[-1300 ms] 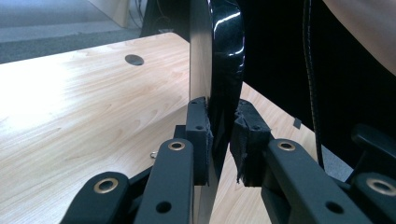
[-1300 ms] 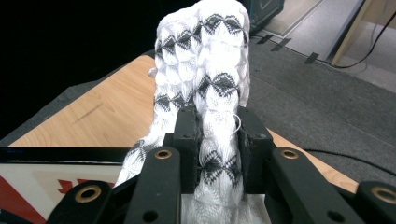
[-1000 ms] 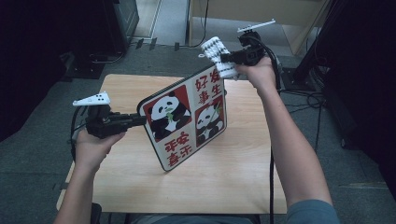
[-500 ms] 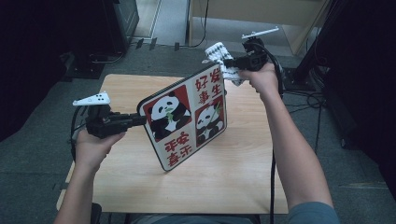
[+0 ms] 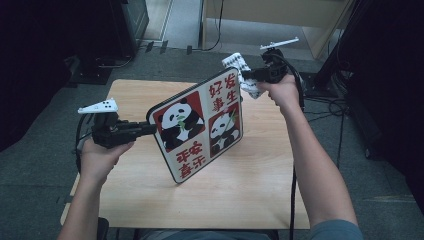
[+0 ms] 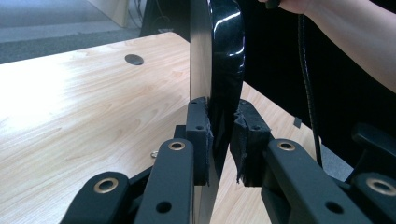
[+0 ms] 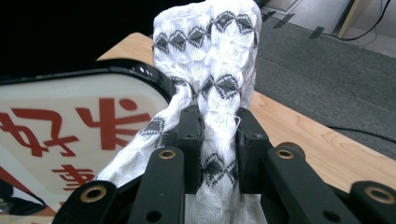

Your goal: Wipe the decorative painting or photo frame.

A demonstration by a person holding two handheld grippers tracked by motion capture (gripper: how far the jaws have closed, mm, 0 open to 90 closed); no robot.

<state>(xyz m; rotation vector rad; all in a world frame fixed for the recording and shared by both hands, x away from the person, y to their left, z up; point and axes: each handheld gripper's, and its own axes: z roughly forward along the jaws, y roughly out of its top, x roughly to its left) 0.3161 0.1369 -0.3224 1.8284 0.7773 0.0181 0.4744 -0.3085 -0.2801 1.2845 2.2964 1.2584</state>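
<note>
Panda tray (image 5: pixel 200 131) hangs tilted in the middle of the high view, lifted above the wooden table (image 5: pixel 260 185), its lower corner close to the tabletop. My left gripper (image 5: pixel 150 129) clamps its left edge; in the left gripper view both pads (image 6: pixel 198 135) press the black rim. My right gripper (image 5: pixel 245 76), at the upper right, pinches a white patterned cloth (image 7: pixel 210 70) tightly, beside the tray's top corner. I judge the risk to be this: I hold the tray by one edge only, so wiping pressure from the cloth could twist it out of my jaws or knock its corner onto the table. A loosely bunched cloth might also slip free.
</note>
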